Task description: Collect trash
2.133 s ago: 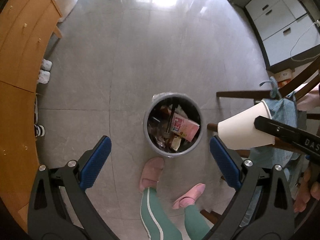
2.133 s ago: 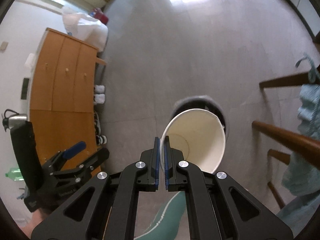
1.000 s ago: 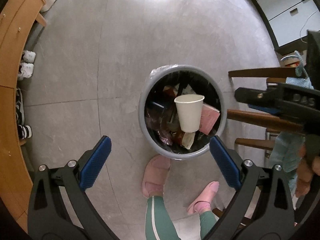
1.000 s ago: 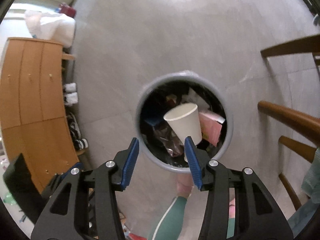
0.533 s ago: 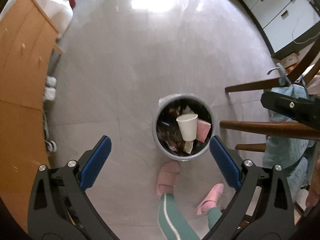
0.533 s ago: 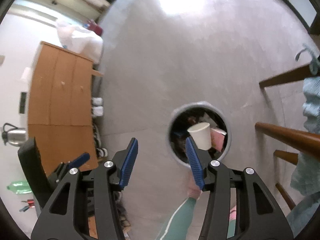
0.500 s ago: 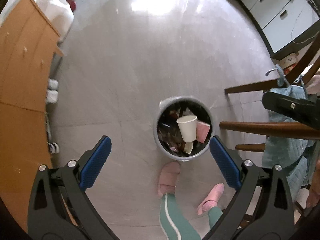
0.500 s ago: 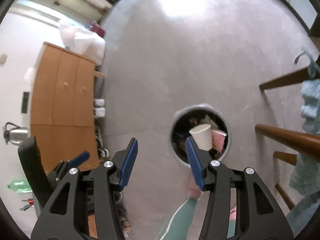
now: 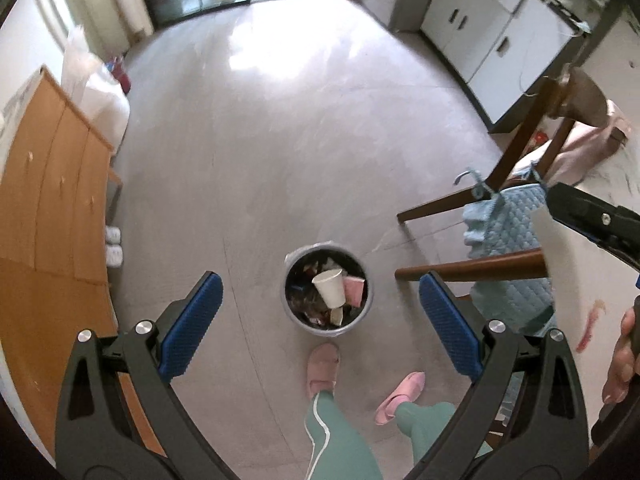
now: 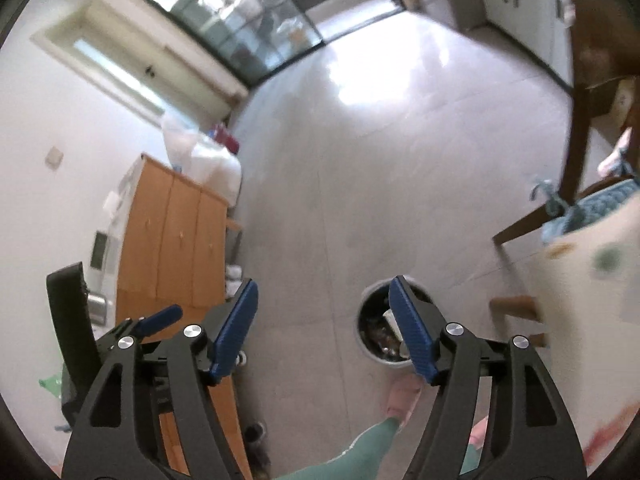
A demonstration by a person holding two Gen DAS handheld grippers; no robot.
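A white paper cup lies on its side on top of the rubbish in a round grey trash bin on the floor; in the right wrist view the bin sits partly behind my right finger. My left gripper is open and empty, high above the bin. My right gripper is open and empty, also high above the floor; its black body also shows at the right edge of the left wrist view.
A wooden cabinet stands at the left with shoes beside it. A wooden chair with a blue cushion and a white table edge are at the right. The person's legs and pink slippers stand by the bin.
The right gripper opened and dropped the paper cup into the bin. Both grippers then rose well away from the bin, so it looks much smaller now.
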